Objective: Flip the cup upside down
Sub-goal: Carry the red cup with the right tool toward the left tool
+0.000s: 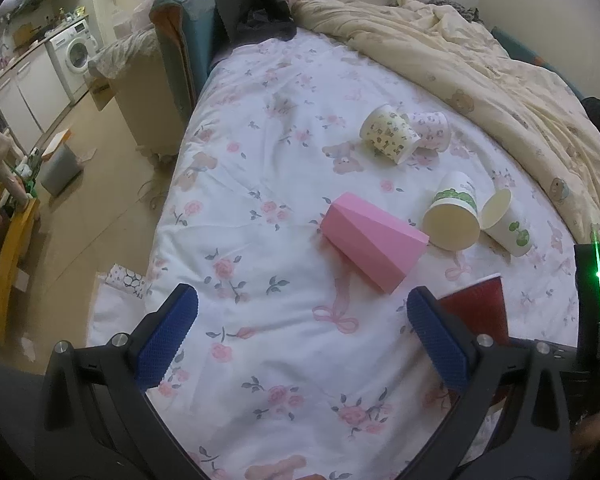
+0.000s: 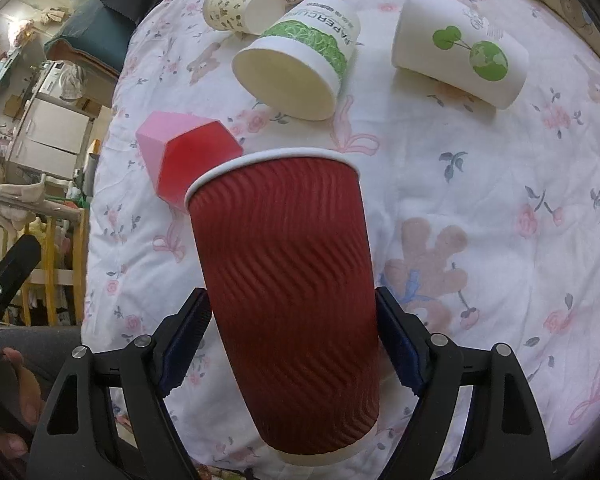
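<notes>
A red ribbed paper cup (image 2: pixel 288 292) with a white rim is held between my right gripper's (image 2: pixel 292 344) blue pads, rim pointing away from the camera and its base near. The right gripper is shut on it above the floral bedsheet (image 2: pixel 480 208). In the left wrist view the same red cup (image 1: pixel 476 304) shows behind the right finger. My left gripper (image 1: pixel 300 340) is open and empty above the sheet, short of a pink faceted cup (image 1: pixel 372 244) that lies on its side.
Several paper cups lie on their sides on the bed: a green-banded one (image 2: pixel 296 60), a white one with green globes (image 2: pixel 460 48), a yellow patterned one (image 1: pixel 388 134) and a pink patterned one (image 1: pixel 432 130). A cream duvet (image 1: pixel 500 80) is bunched at the far right. The bed's edge drops to the floor (image 1: pixel 100 220) on the left.
</notes>
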Available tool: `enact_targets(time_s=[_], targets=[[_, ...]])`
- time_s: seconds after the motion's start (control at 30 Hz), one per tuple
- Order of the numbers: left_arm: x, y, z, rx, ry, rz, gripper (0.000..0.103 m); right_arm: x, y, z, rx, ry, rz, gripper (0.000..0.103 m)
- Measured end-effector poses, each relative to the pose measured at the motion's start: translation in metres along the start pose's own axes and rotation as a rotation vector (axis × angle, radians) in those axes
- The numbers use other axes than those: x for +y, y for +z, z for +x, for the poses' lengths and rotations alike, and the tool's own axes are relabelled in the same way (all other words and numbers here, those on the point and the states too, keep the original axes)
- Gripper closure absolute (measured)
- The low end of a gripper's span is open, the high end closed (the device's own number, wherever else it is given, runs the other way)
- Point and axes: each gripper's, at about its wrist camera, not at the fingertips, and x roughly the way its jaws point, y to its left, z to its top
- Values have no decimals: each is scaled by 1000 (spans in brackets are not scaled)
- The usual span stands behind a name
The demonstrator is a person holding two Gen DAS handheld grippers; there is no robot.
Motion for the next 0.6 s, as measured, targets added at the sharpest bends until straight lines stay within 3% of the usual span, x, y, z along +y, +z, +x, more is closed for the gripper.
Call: enact_targets(time_s=[0.1,0.23,0.37,0.47,0.6], targets=[[-1,-1,-1,0,-6,5,0,3,0,0,2,6,-9,11],[-2,-1,-4,-5,-16,12,0,4,-3,-8,14,18,6,9],[0,-2,-9,-16,-10,4,0,5,-8,-42,-34,28,-8,8],[1,-2,-12,-14,-17,-11,0,7,-13,-81,-126,15,-48,8],[1,0,-25,-58,-14,-50,0,10,-25,-126,-278,-75,-121,6]])
